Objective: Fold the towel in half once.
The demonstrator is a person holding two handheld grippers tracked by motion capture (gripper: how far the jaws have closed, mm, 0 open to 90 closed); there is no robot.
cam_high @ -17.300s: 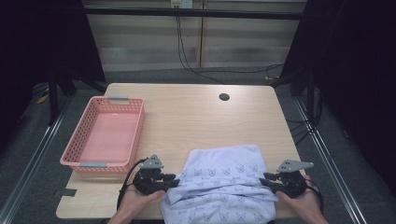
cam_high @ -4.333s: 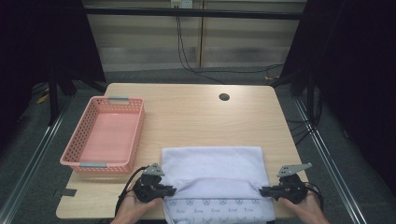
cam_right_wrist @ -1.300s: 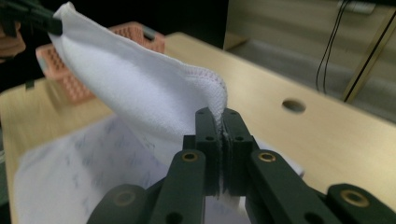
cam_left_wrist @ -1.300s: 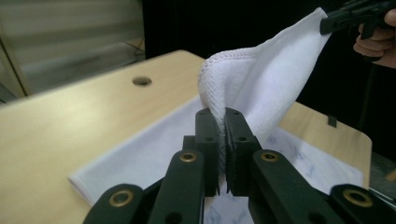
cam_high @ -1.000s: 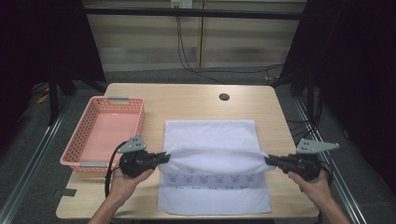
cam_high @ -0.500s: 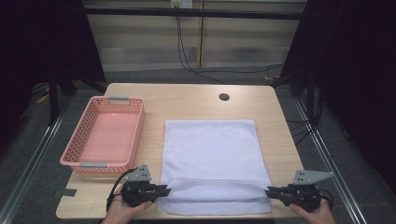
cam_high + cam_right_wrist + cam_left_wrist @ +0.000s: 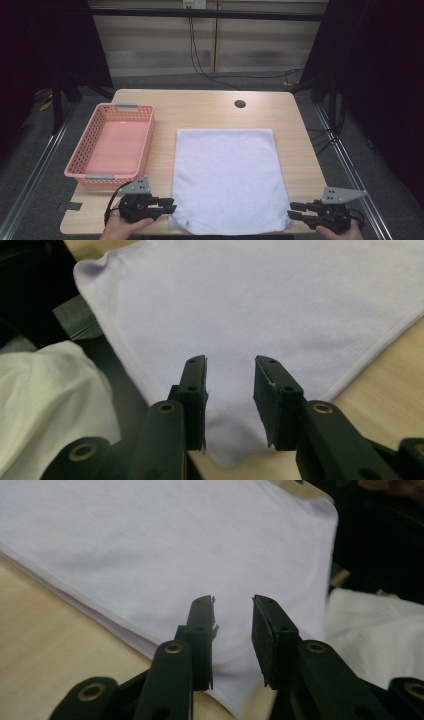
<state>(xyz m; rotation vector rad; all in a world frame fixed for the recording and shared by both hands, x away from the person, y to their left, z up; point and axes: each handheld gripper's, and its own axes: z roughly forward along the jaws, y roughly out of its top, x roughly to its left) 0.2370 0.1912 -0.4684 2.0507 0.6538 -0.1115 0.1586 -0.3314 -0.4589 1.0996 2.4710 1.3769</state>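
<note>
A pale lilac cloth (image 7: 227, 180) lies flat and folded on the wooden table (image 7: 200, 107), its near edge at the table's front. My left gripper (image 7: 170, 204) sits at the cloth's near left corner, and my right gripper (image 7: 292, 210) at its near right corner. In the left gripper view the jaws (image 7: 232, 602) stand apart over the cloth (image 7: 150, 540) corner, with the pads off it. The right gripper (image 7: 230, 360) stands the same way over the cloth (image 7: 275, 295). Both sets of jaws have just been opening, and the cloth corners lie loose between them.
A pink mesh basket (image 7: 82, 170) stands empty on the table's left side, close to my left gripper. A round hole (image 7: 240, 104) sits in the tabletop at the back. White fabric (image 7: 50, 390) shows below the table's front edge.
Both grippers carried the cloth's lifted edge from mid-table to the near edge and laid it down. The cloth now lies flat, and both sets of jaws have parted from its corners.
</note>
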